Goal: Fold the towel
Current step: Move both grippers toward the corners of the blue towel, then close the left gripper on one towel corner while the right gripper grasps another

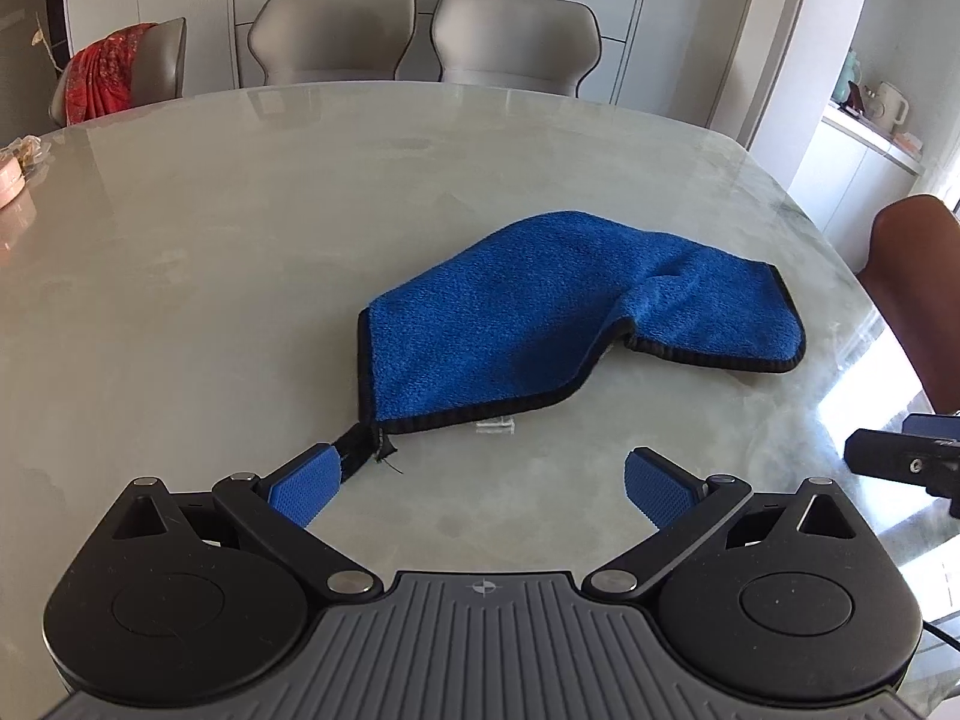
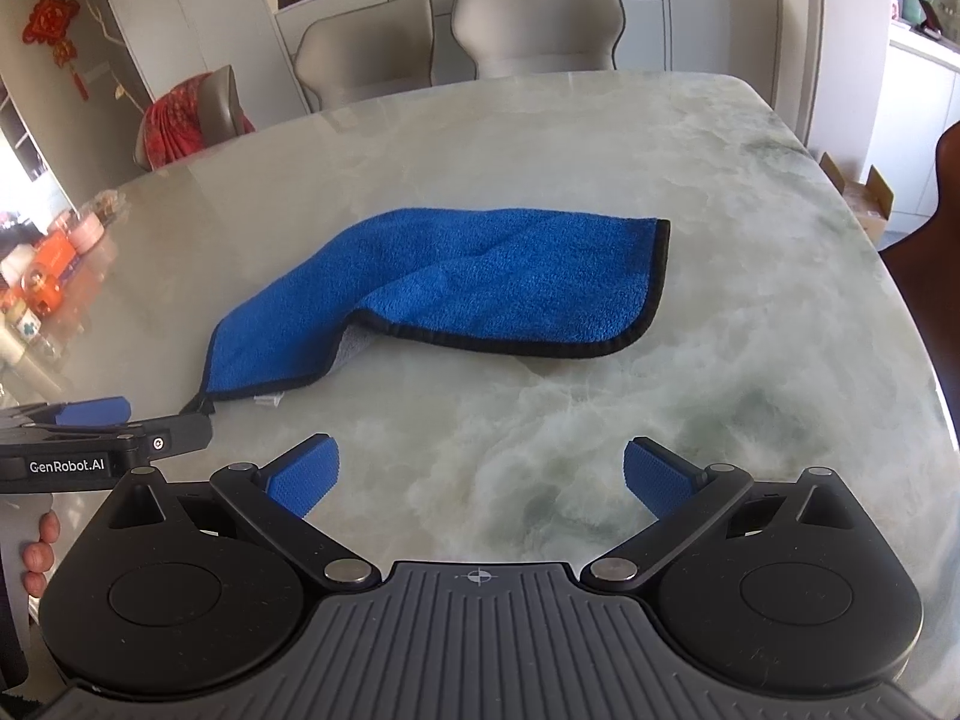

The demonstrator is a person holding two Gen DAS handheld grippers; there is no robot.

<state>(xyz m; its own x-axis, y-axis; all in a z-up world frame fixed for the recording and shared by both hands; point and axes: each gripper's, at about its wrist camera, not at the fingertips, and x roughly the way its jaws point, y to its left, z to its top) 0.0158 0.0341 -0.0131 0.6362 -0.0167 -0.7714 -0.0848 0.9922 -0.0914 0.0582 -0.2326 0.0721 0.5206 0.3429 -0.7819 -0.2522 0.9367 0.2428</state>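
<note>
We cannot see the underside of the towel: only a sliver of grey shows under its lifted fold. A small white tag at its near hem is too small to read. The right gripper is cut by the left view's right edge, and the left gripper by the right view's left edge. The clutter at the desk's far left is too blurred for us to name.

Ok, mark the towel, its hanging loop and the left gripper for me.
towel [image 2: 480, 276]: right wrist view, middle of the blue top layer.
hanging loop [image 1: 358, 447]: left wrist view, black tab at the towel's near corner.
left gripper [image 1: 480, 480]: left wrist view, midway between the open fingertips.
</note>
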